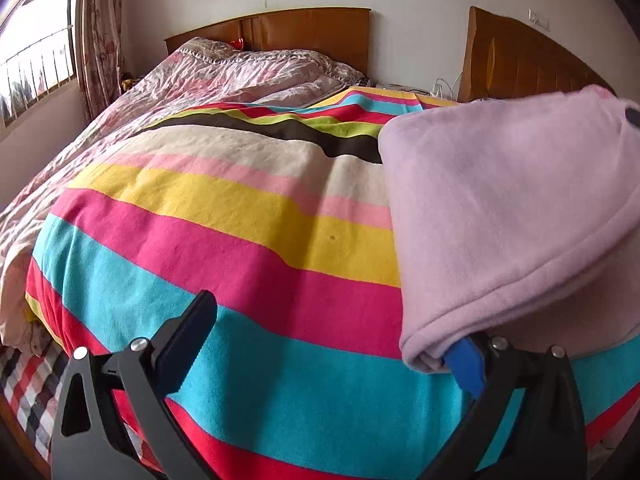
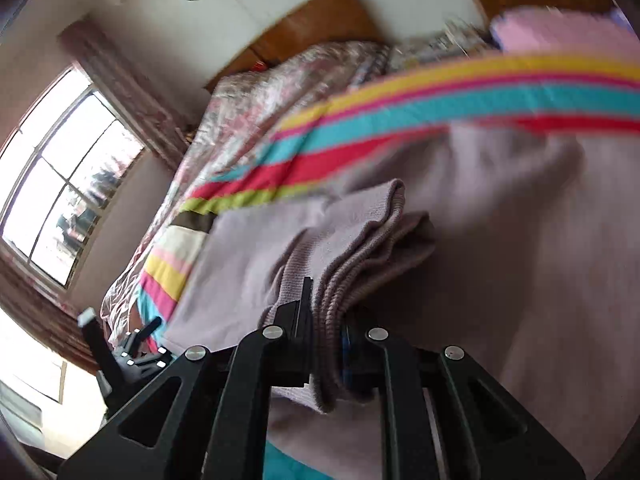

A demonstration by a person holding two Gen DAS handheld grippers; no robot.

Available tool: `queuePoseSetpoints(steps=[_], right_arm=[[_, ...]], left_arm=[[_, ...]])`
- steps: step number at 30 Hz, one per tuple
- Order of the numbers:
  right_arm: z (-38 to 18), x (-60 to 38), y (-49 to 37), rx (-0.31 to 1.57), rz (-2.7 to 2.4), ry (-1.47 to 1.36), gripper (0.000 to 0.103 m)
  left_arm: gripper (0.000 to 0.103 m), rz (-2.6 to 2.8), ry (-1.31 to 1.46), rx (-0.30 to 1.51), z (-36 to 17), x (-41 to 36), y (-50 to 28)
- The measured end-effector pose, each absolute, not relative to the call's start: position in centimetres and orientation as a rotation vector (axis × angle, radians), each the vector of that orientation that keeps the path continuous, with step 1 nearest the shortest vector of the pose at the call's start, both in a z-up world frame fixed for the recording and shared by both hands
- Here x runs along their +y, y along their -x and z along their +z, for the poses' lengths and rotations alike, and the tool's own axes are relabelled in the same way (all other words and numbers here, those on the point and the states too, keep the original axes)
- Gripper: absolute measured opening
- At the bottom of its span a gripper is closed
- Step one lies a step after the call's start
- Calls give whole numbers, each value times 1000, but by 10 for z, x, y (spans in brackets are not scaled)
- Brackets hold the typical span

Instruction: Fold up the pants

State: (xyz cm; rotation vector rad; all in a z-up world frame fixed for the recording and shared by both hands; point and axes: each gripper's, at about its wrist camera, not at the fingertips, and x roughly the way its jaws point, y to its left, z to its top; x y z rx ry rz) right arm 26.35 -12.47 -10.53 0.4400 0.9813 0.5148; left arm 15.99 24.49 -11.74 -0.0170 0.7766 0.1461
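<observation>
My right jaws (image 2: 320,320) are pressed together on the pants (image 2: 500,240), pinching the ribbed band where several layers bunch into a thick roll between my pads. Ahead of that grip the band fans out into ridged folds, and beyond it the cloth spreads wide and smooth, a pale lilac fleece with a soft nap. This view is blurred toward the top, so I cannot tell the far edge of the cloth there.

My left jaws (image 1: 332,344) stand spread wide, pinching nothing. The black finger (image 1: 188,340) on one side hangs over bare blanket; the blue pad (image 1: 466,368) on the other side sits right at a rolled, stitched hem of the pants, and I cannot tell whether it touches. From that hem the pants rise up and away to the right of these jaws, folded over on themselves so a rounded double edge shows, with a dark spot near the far upper corner.

Under everything is the bed, covered by a striped blanket (image 1: 240,264): turquoise, red, pink, yellow, cream, brown and green bands. Left of both jaws lies a floral quilt (image 1: 240,76), then a window (image 1: 36,52). A wooden headboard (image 1: 304,32) stands at the far end.
</observation>
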Motion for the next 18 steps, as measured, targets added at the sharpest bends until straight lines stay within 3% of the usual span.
queuePoseSetpoints(steps=[2, 18], right_arm=[[-136, -136, -255, 992, 525, -516, 12], [-139, -137, -249, 1015, 538, -551, 15]], left_arm=[[102, 124, -9, 779, -116, 237, -162], [102, 120, -31, 825, -119, 239, -167]])
